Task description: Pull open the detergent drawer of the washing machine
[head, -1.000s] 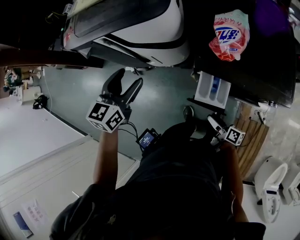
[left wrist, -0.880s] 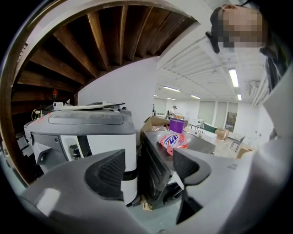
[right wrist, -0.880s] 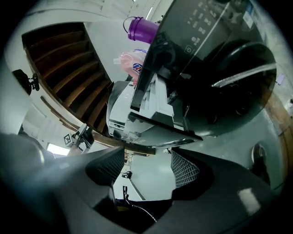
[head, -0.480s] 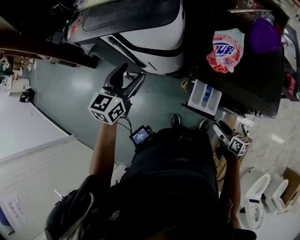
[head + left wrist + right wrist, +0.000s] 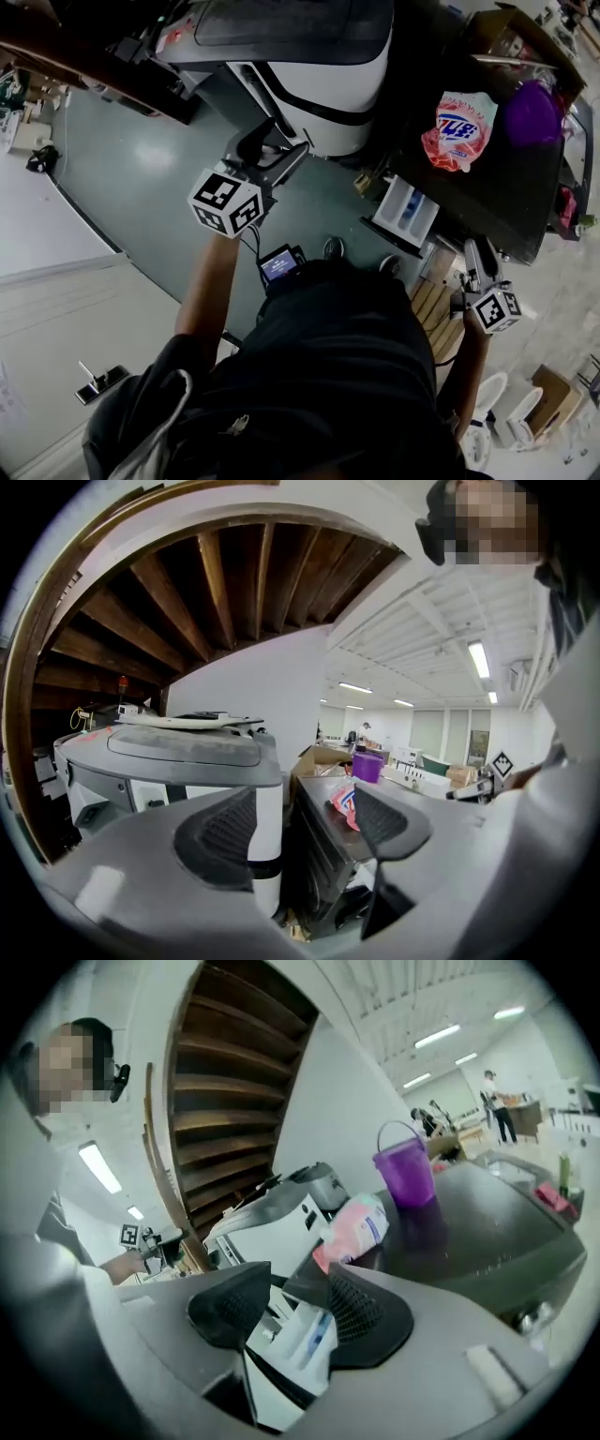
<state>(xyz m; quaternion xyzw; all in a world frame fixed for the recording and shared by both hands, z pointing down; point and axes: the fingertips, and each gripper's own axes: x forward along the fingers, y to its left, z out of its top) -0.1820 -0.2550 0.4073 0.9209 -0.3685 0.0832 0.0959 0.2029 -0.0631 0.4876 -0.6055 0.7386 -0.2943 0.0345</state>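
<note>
Got the detergent drawer [image 5: 405, 211] hanging open out of the front of the dark washing machine [image 5: 487, 178]. Lies up-left of the right gripper [image 5: 472, 253] in the head view, clear of it, only framed between its closing, empty jaws. Also got the left gripper [image 5: 277, 150] spread wide and empty by the white appliance [image 5: 328, 94]. Versus a second ago: lifted and rolled the right gripper away from the drawer.

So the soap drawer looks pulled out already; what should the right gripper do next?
Probably just draw the right gripper back and stop: the detergent drawer stands well out of the washing machine, and the closing jaws hold nothing.
</note>
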